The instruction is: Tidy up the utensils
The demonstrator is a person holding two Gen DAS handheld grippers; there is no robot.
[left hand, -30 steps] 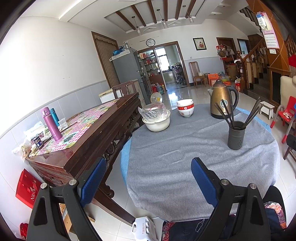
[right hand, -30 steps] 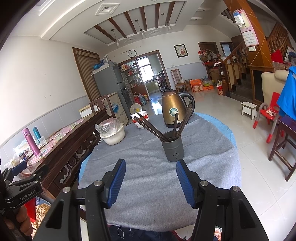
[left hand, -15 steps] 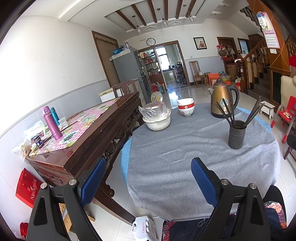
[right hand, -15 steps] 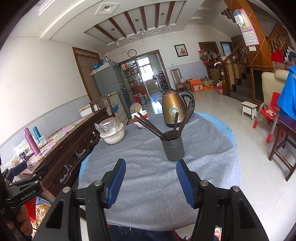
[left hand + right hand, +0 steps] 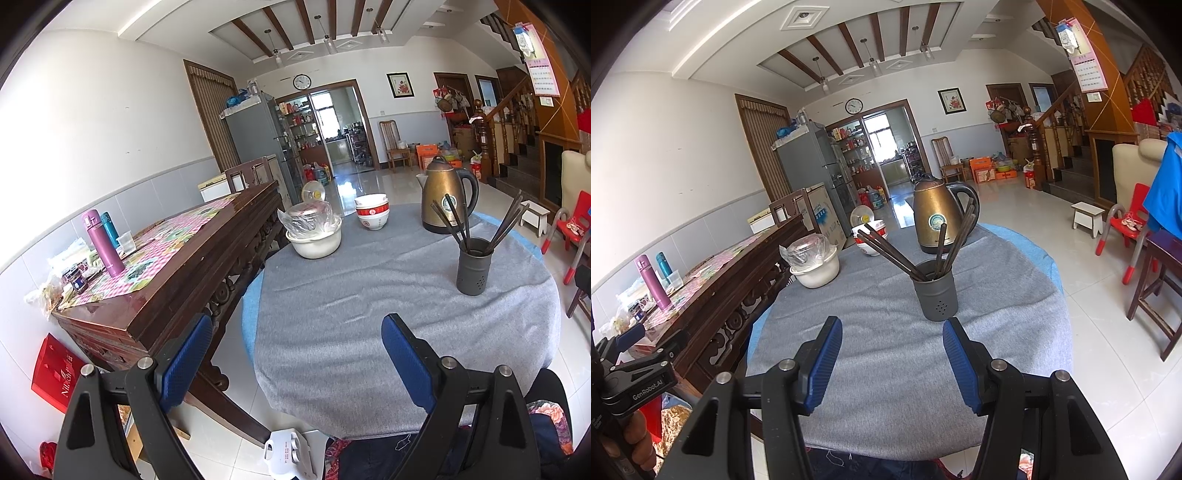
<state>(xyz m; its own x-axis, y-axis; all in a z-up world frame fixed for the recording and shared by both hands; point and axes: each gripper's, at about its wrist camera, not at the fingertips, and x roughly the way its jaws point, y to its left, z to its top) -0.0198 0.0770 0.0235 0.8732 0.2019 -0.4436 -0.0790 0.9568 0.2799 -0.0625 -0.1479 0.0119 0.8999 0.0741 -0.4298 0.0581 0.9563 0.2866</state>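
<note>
A dark grey utensil holder (image 5: 935, 291) stands on the round table's grey cloth (image 5: 886, 354); it also shows in the left wrist view (image 5: 474, 266). Several dark chopsticks (image 5: 892, 253) stick out of it, fanned left and right (image 5: 509, 223). My right gripper (image 5: 892, 343) is open and empty, held above the table's near edge, short of the holder. My left gripper (image 5: 297, 343) is open and empty, over the table's near left edge, well away from the holder. The left gripper also shows at the left edge of the right wrist view (image 5: 626, 339).
A bronze kettle (image 5: 445, 195) stands behind the holder. Stacked red and white bowls (image 5: 372, 211) and a white bowl with a plastic-wrapped lid (image 5: 314, 232) stand at the back left. A dark wooden sideboard (image 5: 192, 266) with bottles stands left of the table. A chair (image 5: 1156, 280) stands right.
</note>
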